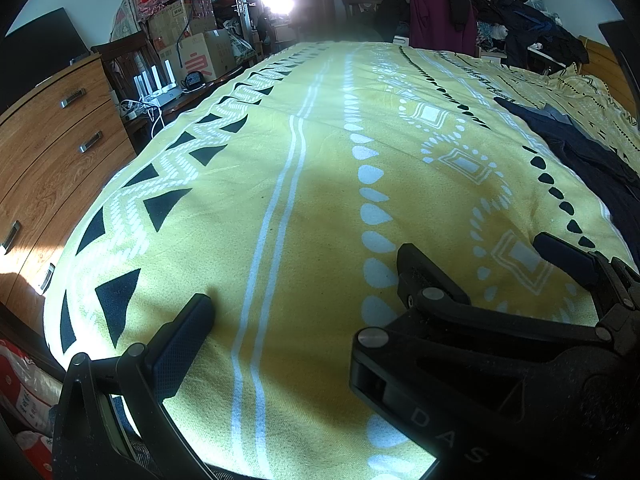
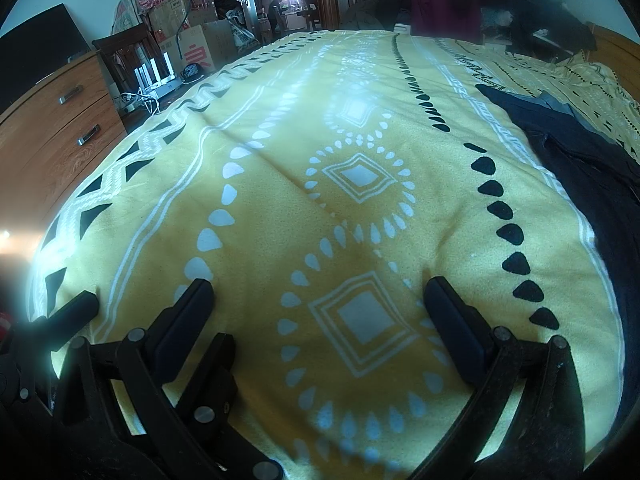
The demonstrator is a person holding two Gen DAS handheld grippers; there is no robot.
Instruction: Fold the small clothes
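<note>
A dark navy garment lies spread along the right side of the yellow patterned blanket, with a grey edge showing at its far end. My left gripper hovers open just above the blanket and holds nothing. Its right finger is hidden behind the right gripper's body. My right gripper is also open and holds nothing, close beside the left one and partly overlapping it. The garment is to the right of both grippers and neither touches it. A finger of the left gripper shows at the lower left.
A wooden dresser stands along the bed's left side. Cardboard boxes and a chair with cables sit beyond it. A heap of clothes is piled at the far right. A crumpled yellow cover lies past the garment.
</note>
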